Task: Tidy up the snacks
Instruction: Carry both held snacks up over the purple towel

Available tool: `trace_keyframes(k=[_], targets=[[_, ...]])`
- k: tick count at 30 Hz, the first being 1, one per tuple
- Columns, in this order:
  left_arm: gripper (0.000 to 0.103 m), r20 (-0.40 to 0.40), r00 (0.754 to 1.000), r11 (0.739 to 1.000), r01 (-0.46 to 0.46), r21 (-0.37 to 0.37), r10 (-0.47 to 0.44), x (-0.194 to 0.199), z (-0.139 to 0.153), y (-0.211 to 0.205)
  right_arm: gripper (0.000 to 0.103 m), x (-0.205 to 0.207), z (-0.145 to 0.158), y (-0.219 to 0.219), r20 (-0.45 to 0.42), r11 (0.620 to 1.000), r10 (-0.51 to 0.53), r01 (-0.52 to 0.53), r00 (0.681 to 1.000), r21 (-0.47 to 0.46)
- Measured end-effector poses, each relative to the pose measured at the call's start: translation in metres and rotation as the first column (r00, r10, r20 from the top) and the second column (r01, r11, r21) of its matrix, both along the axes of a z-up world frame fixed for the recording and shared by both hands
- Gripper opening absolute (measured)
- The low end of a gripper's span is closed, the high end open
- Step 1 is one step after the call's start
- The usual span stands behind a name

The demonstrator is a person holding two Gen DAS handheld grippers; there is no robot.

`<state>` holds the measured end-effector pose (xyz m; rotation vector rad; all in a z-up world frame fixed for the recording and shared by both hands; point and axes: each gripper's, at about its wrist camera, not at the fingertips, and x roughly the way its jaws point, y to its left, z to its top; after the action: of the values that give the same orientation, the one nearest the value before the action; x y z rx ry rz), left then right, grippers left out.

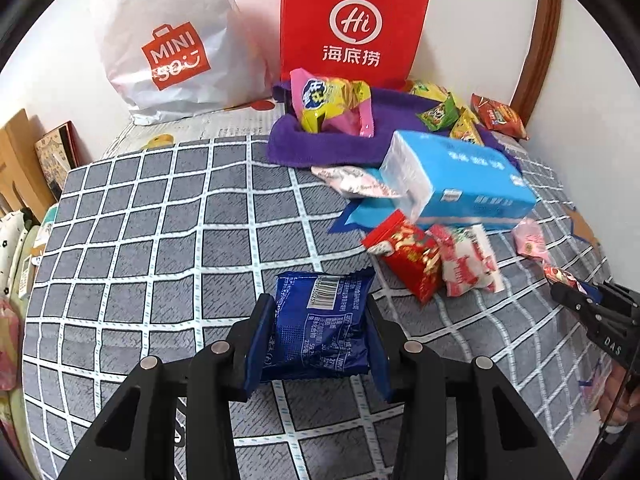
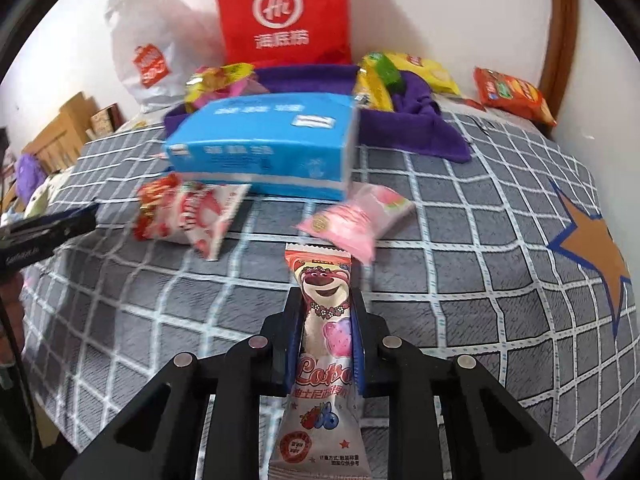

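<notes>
My left hand-held gripper (image 1: 320,338) pinches a dark blue foil snack packet (image 1: 320,326) by its sides, just short of the light blue rectangular tissue pack (image 1: 460,184) on the checked bed. My right hand-held gripper (image 2: 326,336) clamps a long pink bear-printed snack stick (image 2: 326,344), its long axis pointing at that pack. The purple towel (image 1: 304,140) piled with snacks lies beyond it, nearer my right, I judge.

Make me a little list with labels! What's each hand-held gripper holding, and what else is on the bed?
Left hand-held gripper: shut on blue snack packet
Right hand-held gripper: shut on Lotso bear snack
Surface: grey checked blanket
Middle: blue tissue pack
Back: purple towel, red bag, white Miniso bag
Loose snacks: pink packet, red packet
</notes>
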<state>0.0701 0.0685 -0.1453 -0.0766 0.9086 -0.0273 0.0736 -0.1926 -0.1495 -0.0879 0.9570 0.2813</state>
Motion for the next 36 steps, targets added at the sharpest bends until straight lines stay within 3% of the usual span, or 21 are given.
trace_keyframes(k=[7,18,28,36], targets=[[0.041,0.012,1.000,0.999,0.014,-0.030,-0.013,0.011,0.029,-0.006,0.022,-0.002,0.036,0.007,0.073,0.998,0.000,-0.005,0.997,0.062],[0.041,0.048,0.995,0.994,0.088,-0.066,-0.085,0.045,0.078,-0.034,0.022,0.041,0.085,0.010,0.135,0.996,-0.076,0.068,0.988,0.064],[0.041,0.069,0.996,0.994,0.070,-0.079,-0.064,0.100,0.119,-0.028,0.022,0.108,0.134,0.024,0.195,0.994,-0.070,0.052,0.978,0.097],[0.041,0.075,0.997,0.994,0.041,-0.098,-0.034,0.153,0.131,-0.020,0.022,0.173,0.142,0.045,0.200,0.995,-0.055,0.036,0.978,0.096]])
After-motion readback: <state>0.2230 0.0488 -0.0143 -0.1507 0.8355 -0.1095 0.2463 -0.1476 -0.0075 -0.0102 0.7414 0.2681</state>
